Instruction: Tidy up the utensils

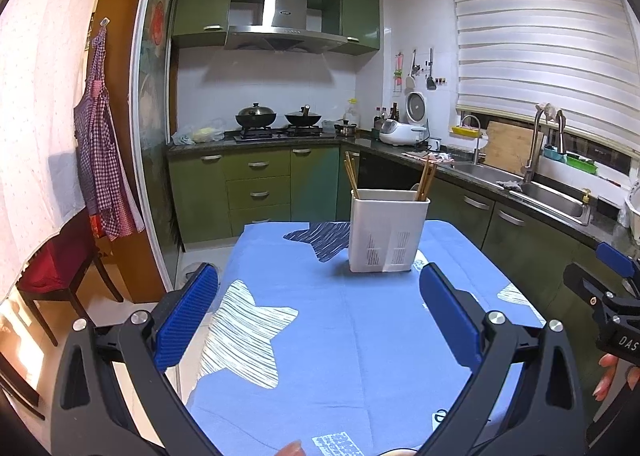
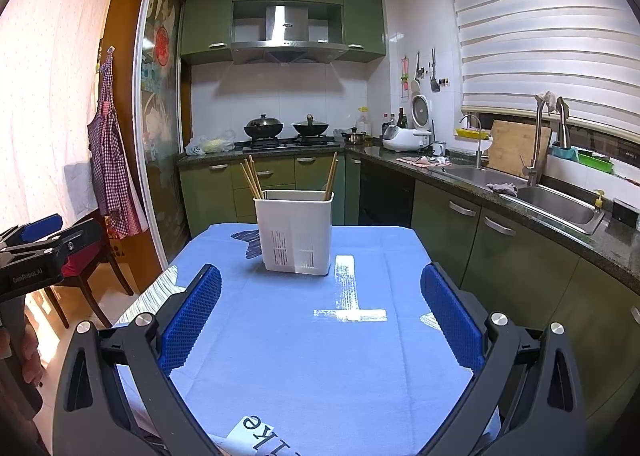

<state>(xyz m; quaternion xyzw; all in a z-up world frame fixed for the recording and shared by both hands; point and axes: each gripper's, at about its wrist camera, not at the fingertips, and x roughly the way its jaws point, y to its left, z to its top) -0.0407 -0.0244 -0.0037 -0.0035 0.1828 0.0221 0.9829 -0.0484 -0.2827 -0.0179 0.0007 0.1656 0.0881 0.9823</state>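
Observation:
A white slotted utensil holder (image 1: 389, 231) stands upright at the far end of the table with the blue star-print cloth (image 1: 320, 336). Wooden chopsticks (image 1: 352, 175) lean in its left and right compartments. It also shows in the right wrist view (image 2: 295, 232) with the chopsticks (image 2: 252, 177). My left gripper (image 1: 318, 288) is open and empty, held above the near half of the table. My right gripper (image 2: 320, 288) is open and empty, also short of the holder. Each gripper shows at the edge of the other's view.
The table edge drops to the floor on the left, where a red chair (image 1: 60, 268) stands. Green cabinets and a counter with a sink (image 1: 552, 195) run along the right. A stove with two pans (image 1: 276, 119) is at the back.

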